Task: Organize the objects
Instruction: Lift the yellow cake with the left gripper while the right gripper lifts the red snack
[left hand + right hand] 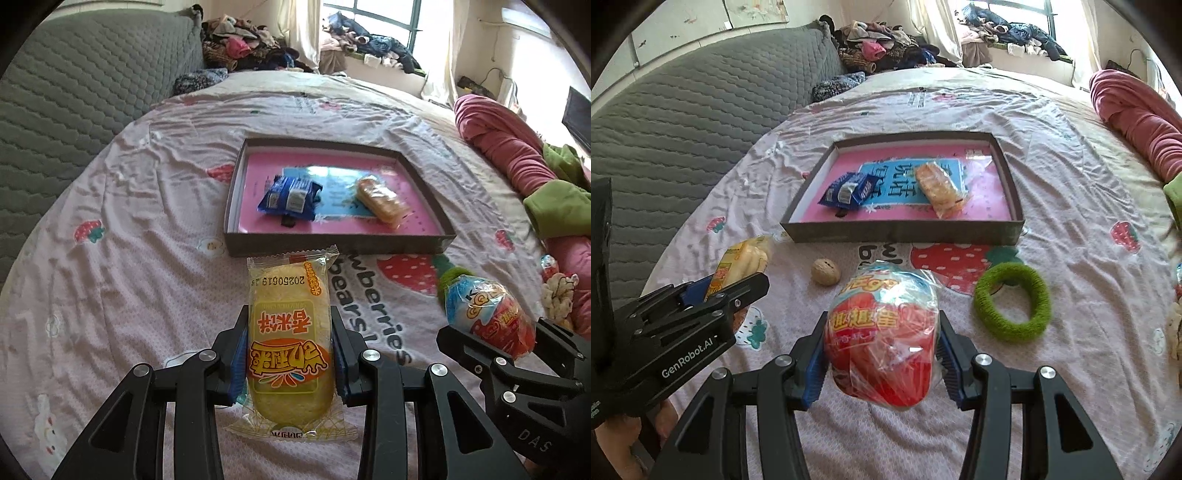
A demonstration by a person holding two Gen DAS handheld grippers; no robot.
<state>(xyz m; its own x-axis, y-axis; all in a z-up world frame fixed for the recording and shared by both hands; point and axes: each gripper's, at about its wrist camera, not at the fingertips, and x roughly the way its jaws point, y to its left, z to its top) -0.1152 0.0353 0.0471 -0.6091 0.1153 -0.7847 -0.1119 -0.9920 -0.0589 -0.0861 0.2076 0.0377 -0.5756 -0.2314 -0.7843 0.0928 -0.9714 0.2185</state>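
My left gripper (290,350) is shut on a yellow rice-cracker packet (288,332) and holds it above the bed, just short of the shallow box (332,243). My right gripper (882,350) is shut on a red and blue wrapped toy egg (882,332), also above the bed. The box (901,232) has a pink floor and holds a blue snack packet (847,192) and a clear-wrapped orange pastry (938,186). The left gripper with its packet (738,266) shows at the left of the right wrist view; the egg (487,317) shows at the right of the left wrist view.
A walnut (825,272) and a green fuzzy ring (1012,301) lie on the strawberry-print sheet (1071,184) in front of the box. A pink and green blanket (517,166) lies along the right. A grey quilted headboard (74,92) stands at the left.
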